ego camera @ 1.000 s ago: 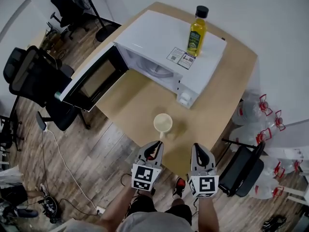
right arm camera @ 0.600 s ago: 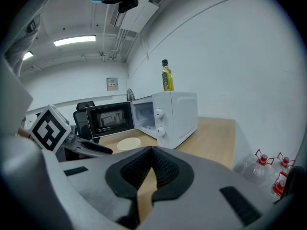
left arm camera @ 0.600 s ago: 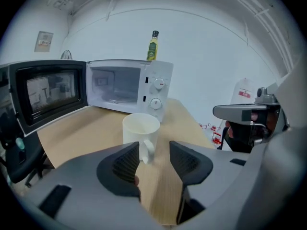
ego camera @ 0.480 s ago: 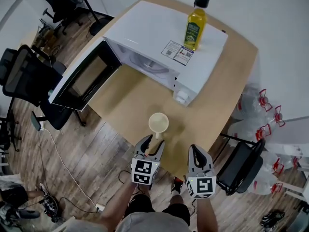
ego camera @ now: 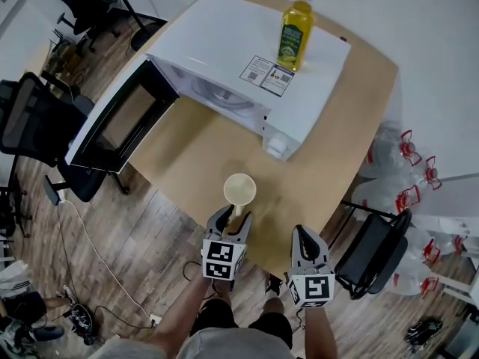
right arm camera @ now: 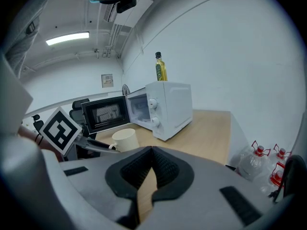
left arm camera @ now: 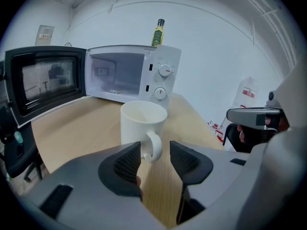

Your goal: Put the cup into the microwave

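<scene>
Tabletop (ego camera: 329,178) check: your left hand-held gripper (ego camera: 230,217), the nearer one, has just opened its jaws and grips nothing. The cup (ego camera: 239,191) stands directly ahead, its handle (left arm camera: 154,147) facing the gap. Your right hand-held gripper (ego camera: 303,236) is clenched and empty. Beyond, the microwave (ego camera: 224,43) stands open.

The cream-white ceramic cup (ego camera: 239,191) was plain and unpatterned. The light tan wooden table (ego camera: 344,126) showed faint grain. The boxy white microwave (ego camera: 239,36) had a black-framed door (ego camera: 112,122) with a dark window. The yellow oil bottle (ego camera: 294,27) carried a black cap and a green-and-yellow label. The brown plank floor (ego camera: 142,245) was streaked, the swivel office chair (ego camera: 34,122) was black, and the clear plastic water jugs (ego camera: 382,163) had red handles.
</scene>
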{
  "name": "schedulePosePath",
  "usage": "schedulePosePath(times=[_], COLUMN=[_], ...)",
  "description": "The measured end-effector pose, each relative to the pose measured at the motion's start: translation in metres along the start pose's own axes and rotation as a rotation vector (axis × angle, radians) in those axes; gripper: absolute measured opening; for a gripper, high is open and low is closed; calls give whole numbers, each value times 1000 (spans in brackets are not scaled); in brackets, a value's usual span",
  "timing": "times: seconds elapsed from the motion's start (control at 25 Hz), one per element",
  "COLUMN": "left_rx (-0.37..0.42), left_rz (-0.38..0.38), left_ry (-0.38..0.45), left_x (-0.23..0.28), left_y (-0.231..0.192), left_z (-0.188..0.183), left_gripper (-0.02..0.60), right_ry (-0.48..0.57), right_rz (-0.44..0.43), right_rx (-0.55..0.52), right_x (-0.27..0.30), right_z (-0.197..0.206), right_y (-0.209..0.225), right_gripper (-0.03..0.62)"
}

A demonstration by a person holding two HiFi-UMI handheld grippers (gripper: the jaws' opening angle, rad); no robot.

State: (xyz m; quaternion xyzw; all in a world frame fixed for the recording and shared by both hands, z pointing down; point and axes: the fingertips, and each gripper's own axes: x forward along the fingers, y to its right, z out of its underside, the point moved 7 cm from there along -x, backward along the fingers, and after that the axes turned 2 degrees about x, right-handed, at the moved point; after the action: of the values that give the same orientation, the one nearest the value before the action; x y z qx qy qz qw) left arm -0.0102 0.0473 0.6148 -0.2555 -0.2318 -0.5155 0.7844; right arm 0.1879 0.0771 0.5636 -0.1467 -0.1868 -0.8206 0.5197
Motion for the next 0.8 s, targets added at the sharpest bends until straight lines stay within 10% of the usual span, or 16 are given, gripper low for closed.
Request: schedulePosePath(times=[0.8], left_rx=[41], left_rz=[-75], left_ry=[-4], left_x=[2], left_y=[-8], left_z=[-4], left_gripper=[69], right_ry=[-14], right_rz=[-5], right_rx=[10], right_x=[2], right_z=[7], right_y=[-2], right_gripper=[18])
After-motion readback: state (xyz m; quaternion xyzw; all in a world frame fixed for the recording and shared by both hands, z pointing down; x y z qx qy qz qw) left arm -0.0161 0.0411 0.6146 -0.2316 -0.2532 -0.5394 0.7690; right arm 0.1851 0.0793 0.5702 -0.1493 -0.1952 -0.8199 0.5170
